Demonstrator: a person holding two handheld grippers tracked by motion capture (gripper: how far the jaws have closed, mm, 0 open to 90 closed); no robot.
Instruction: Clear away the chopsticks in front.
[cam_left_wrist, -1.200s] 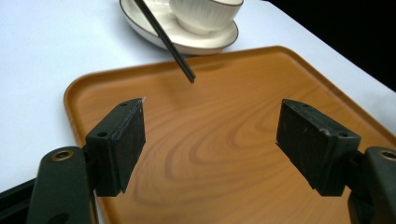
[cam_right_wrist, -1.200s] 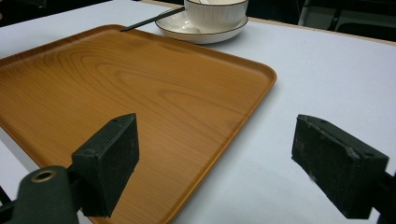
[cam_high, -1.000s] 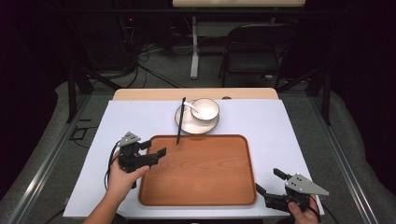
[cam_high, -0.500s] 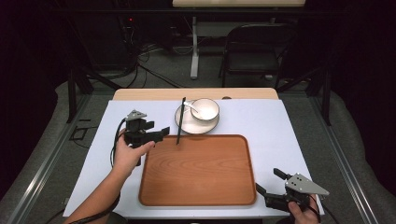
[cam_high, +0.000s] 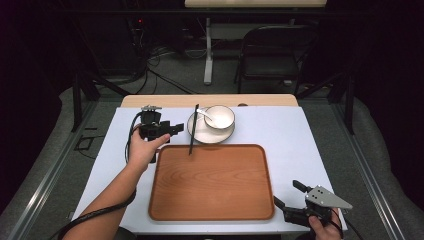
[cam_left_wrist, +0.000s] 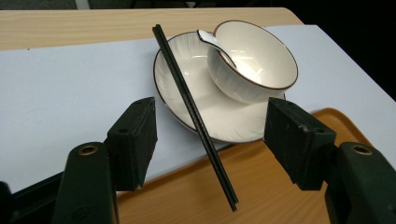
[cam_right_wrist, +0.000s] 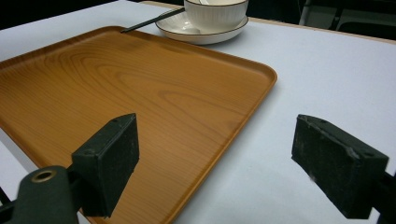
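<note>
A pair of black chopsticks (cam_high: 193, 131) lies aslant, its far end on the rim of a white plate (cam_high: 200, 134) and its near end on the wooden tray (cam_high: 210, 182). On the plate stands a white bowl (cam_high: 220, 117) with a white spoon (cam_high: 204, 113) in it. My left gripper (cam_high: 176, 130) hovers just left of the plate, pointing at it. Its jaws have just been closing and stand open; in the left gripper view the chopsticks (cam_left_wrist: 194, 112) run between the pads (cam_left_wrist: 135, 140) untouched. My right gripper (cam_high: 288, 194) rests open at the tray's near right corner, with nothing between its fingers (cam_right_wrist: 112, 158).
A white mat (cam_high: 295, 135) covers the table, and a strip of bare wood (cam_high: 165, 100) shows at the far edge. Beyond the table stand a dark chair (cam_high: 270, 57) and loose floor cables. The left gripper's cable (cam_high: 100, 212) trails along the forearm.
My left hand has moved away from the tray's left corner, forward and right, up beside the plate and chopsticks. The right gripper has stayed put.
</note>
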